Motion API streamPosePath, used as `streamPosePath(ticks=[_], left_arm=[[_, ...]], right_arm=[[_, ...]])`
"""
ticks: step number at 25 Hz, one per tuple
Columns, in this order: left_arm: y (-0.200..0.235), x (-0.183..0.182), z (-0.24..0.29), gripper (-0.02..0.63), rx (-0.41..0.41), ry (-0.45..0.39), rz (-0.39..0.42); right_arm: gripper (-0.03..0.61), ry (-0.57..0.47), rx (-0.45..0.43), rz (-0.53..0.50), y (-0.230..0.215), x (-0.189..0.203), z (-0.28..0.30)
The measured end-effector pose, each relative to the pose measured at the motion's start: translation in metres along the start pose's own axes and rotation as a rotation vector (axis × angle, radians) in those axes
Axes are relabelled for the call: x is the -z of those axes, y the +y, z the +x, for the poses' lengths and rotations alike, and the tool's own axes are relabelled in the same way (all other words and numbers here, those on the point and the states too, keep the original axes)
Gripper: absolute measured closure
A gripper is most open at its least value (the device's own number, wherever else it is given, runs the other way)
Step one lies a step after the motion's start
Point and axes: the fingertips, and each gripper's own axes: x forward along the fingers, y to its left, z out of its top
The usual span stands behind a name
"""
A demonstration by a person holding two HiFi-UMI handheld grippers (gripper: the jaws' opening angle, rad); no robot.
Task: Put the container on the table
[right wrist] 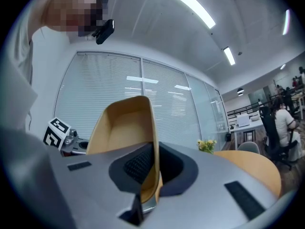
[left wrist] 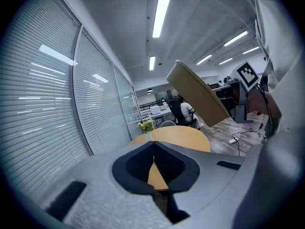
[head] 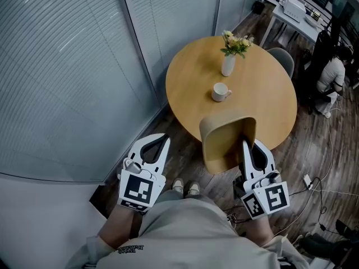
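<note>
The right gripper (head: 247, 145) is clamped on one side wall of the tan container (head: 226, 142), its jaws pinching the thin wall and holding the container in the air at the near edge of the round wooden table (head: 269, 108). The left gripper (head: 159, 139) is to the left, jaws pressed together on nothing. A white mug (head: 221, 92) and a vase of flowers (head: 229, 61) stand farther back on the table.

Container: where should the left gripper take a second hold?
Likely the container by its thin left wall, over the open rim from the left, mirroring the right gripper clamped on the right wall. The left gripper is shut; open it first.
</note>
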Motion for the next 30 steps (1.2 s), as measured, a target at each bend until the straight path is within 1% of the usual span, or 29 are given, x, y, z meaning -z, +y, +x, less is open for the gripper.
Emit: streamPosePath(ticks=[5, 12, 15, 20, 23, 25, 30], left_arm=[[-0.007, -0.002, 0.002, 0.592, -0.008, 0.002, 0.006], [-0.016, -0.005, 0.004, 0.592, -0.019, 0.012, 0.007], [-0.02, -0.007, 0.006, 0.592, -0.027, 0.012, -0.006], [-0.025, -0.012, 0.013, 0.592, -0.023, 0.018, 0.011], [-0.026, -0.016, 0.018, 0.592, -0.037, 0.014, -0.003], [-0.026, -0.016, 0.02, 0.592, -0.042, 0.013, 0.004], [-0.03, -0.016, 0.021, 0.592, -0.044, 0.035, 0.008]], right_arm=[[0.546, -0.001, -0.007, -0.007, -0.004, 0.0, -0.006], [0.546, 0.0, -0.017, 0.019, -0.016, 0.006, -0.014], [0.546, -0.003, -0.023, 0.017, -0.019, 0.007, -0.016], [0.546, -0.006, -0.026, 0.016, -0.03, 0.005, -0.017], [0.546, -0.009, -0.028, 0.015, -0.038, 0.005, -0.017], [0.546, -0.009, -0.032, 0.013, -0.042, 0.006, -0.016], [0.546, -0.01, -0.036, 0.023, -0.048, 0.005, -0.015]])
